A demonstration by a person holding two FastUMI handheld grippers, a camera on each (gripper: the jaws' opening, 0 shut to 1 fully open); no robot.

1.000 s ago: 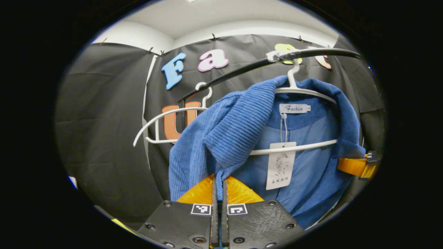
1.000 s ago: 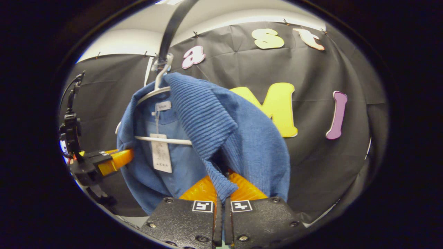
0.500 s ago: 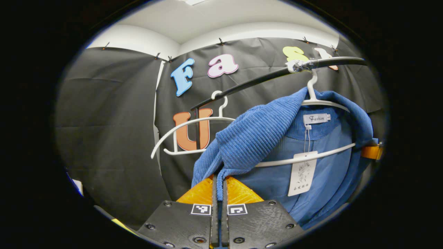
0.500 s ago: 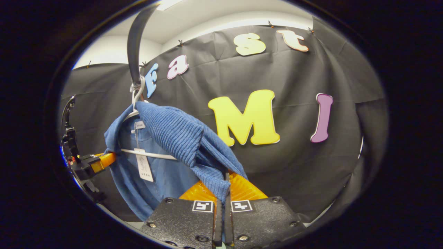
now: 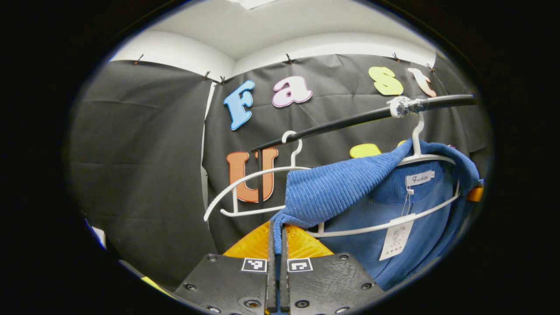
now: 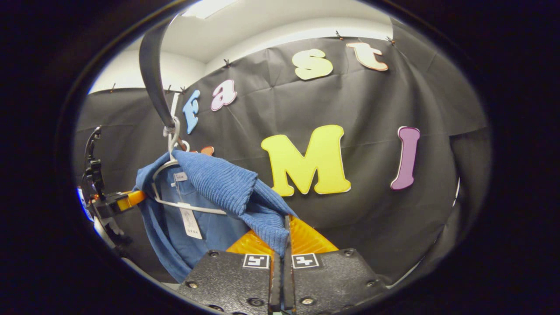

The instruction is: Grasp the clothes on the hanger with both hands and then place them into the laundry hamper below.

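**Both grippers pinching the blue garment, still on its hanger**

Your left gripper (image 5: 276,238) has its fingers pressed together on a ribbed edge of the blue garment (image 5: 332,192); the cloth runs taut from that pinch up to the white hanger (image 5: 418,159). That hanger hooks on the black rail (image 5: 350,120), and the garment's neck with its paper tag (image 5: 396,243) hangs inside the hanger frame. A second white hanger (image 5: 253,192), bare, hangs on the same rail to the left of the garment.

Your right gripper (image 6: 282,243) is likewise clamped on a ribbed fold of the same garment (image 6: 218,186), which drapes from the hanger (image 6: 168,166) down to the fingers. In the right gripper view your left gripper (image 6: 111,201) sits at the far left, touching the garment's other side. Hamper: cannot tell where.
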